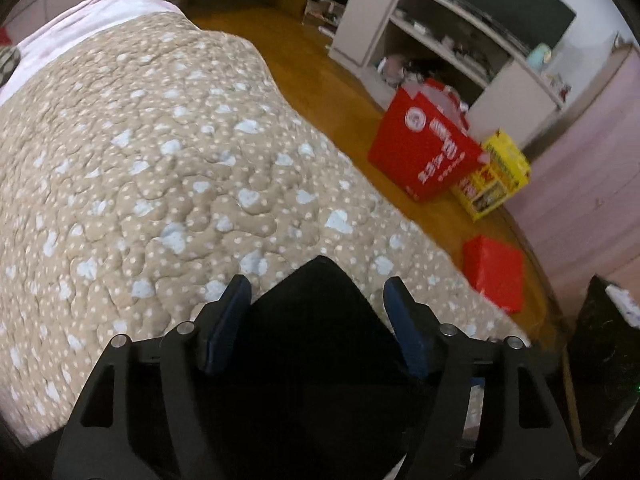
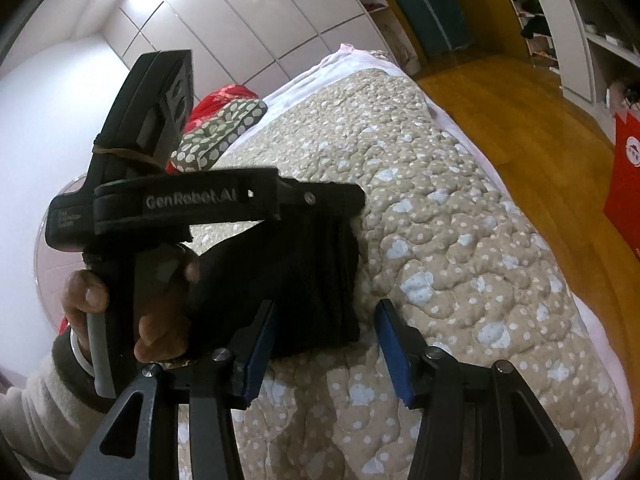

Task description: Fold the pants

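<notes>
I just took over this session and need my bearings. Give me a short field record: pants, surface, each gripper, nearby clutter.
pants: black pants, a compact bundle on the quilt, looks folded
surface: beige quilt with pale blue hearts, covering a bed
left gripper: left gripper, jaws open, a corner of the pants between them, pads not pressing
right gripper: right gripper, jaws open, pants edge ahead, not gripped
hand: hand on the left gripper's handle
floor clutter: red bag, yellow box, red box on the wooden floor
</notes>
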A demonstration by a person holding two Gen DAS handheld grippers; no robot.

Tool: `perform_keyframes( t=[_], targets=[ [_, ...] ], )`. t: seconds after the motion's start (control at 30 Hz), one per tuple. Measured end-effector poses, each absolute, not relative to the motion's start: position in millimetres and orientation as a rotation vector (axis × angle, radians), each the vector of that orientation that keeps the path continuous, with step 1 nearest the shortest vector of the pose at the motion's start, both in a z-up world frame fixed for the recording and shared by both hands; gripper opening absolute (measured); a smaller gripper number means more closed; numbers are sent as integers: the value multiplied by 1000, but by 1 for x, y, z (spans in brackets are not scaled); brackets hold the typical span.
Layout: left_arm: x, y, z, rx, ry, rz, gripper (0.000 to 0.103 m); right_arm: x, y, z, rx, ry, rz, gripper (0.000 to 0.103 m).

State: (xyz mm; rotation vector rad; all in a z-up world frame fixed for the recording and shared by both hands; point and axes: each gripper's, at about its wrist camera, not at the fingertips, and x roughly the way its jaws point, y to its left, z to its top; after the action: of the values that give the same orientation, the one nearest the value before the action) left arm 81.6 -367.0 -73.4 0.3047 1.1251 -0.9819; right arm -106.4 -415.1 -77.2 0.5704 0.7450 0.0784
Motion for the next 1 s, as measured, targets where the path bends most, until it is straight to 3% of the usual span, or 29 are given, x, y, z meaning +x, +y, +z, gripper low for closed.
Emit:
perform_keyframes(
  t=[0.1,0.17,0.2,0.23,0.3,0.4,0.73,0.87,1.0],
  targets=[
    [81,-372,-78,344,1122,-986,68,-102,-411,-75,552,750,74,49],
    [78,-377,-82,386,1087,-964,58,-99,-409,-76,550,758,76,46],
    [76,-377,-82,397,1074,-960,57,-96,-408,-76,547,766,67,39],
    [77,-377,-82,398,1066,-956,51,-94,-407,-76,547,767,64,29],
    [79,-374,-82,377,1069,-960,40,-90,-409,-77,584,759,78,18],
    [85,-361,-71,299,1094,-983,24,-90,-410,-72,625,736,81,14],
    [88,-247,33,157,898,-907,21,-72,-343,21,470,591,246,13],
    [93,-178,44,116,862,-789,21,-50,-287,38,423,581,383,13],
    [101,-111,19,98,889,-608,21,-21,-222,20,382,650,499,13]
  ],
)
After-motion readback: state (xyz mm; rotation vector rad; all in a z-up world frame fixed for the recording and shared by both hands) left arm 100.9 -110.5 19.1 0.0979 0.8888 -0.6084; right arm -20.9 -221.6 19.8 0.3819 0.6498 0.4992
